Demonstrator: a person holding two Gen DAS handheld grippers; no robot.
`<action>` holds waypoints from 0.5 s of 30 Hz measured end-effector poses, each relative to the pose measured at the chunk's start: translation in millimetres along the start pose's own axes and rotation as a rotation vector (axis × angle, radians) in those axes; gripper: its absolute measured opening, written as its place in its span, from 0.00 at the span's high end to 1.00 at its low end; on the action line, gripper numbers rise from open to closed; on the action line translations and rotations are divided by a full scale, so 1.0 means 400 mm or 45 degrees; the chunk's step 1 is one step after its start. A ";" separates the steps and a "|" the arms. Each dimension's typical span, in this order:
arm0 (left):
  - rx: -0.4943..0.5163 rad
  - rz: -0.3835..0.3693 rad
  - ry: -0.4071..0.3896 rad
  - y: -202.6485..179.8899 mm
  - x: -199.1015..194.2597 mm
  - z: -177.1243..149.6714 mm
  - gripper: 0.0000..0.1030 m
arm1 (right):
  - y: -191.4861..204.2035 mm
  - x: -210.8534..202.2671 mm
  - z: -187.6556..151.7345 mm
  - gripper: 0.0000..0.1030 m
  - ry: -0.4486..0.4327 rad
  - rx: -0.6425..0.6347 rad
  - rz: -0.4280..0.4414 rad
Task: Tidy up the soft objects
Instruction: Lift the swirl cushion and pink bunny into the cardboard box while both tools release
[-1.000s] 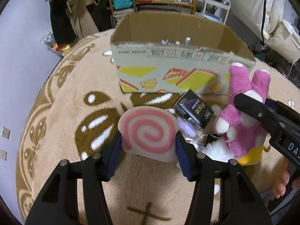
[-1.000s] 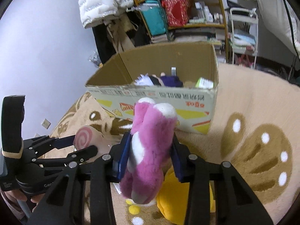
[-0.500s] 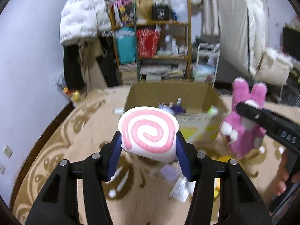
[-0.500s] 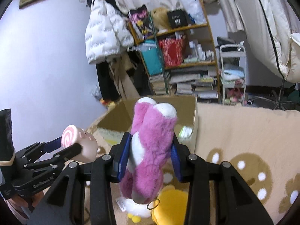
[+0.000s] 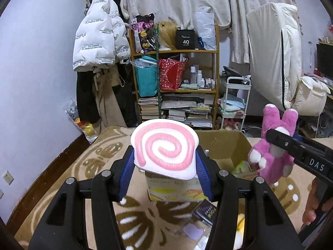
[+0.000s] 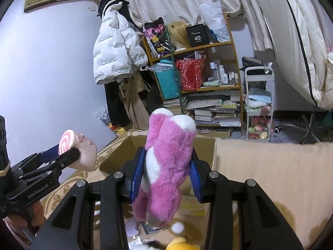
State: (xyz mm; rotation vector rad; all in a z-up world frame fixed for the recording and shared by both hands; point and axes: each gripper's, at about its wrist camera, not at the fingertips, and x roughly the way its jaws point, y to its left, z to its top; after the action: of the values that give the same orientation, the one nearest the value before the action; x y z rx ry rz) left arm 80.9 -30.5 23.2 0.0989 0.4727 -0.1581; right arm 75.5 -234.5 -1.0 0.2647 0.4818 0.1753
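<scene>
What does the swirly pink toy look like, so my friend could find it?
Find the open cardboard box on the tan rug; the left gripper holds the swirl toy above it. It is smooth and white with a pink spiral, unlike the fluffy pink plush beside it.

Landmark: wooden shelf (image 5: 177, 79) against the far wall.
Left of shelf: white puffer jacket (image 5: 97, 39) hanging.
Right of shelf: white cart (image 5: 235, 102).
On shelf: teal bag (image 5: 145, 79), red bag (image 5: 170, 75), stacked books (image 5: 187, 110).
</scene>
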 end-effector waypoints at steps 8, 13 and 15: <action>-0.002 0.046 -0.015 0.001 0.074 0.041 0.47 | -0.012 0.091 0.069 0.59 0.038 -0.068 0.029; 0.014 0.009 -0.005 -0.010 0.122 0.050 0.46 | -0.039 0.148 0.060 0.59 0.080 -0.052 0.041; 0.010 0.001 0.009 -0.015 0.143 0.049 0.45 | -0.044 0.163 0.048 0.59 0.099 -0.064 0.038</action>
State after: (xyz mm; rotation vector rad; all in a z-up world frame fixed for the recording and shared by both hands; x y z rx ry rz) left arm 138.7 -46.4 13.8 0.1072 0.4793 -0.1585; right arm 143.2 -240.2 -18.0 0.2163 0.5499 0.2270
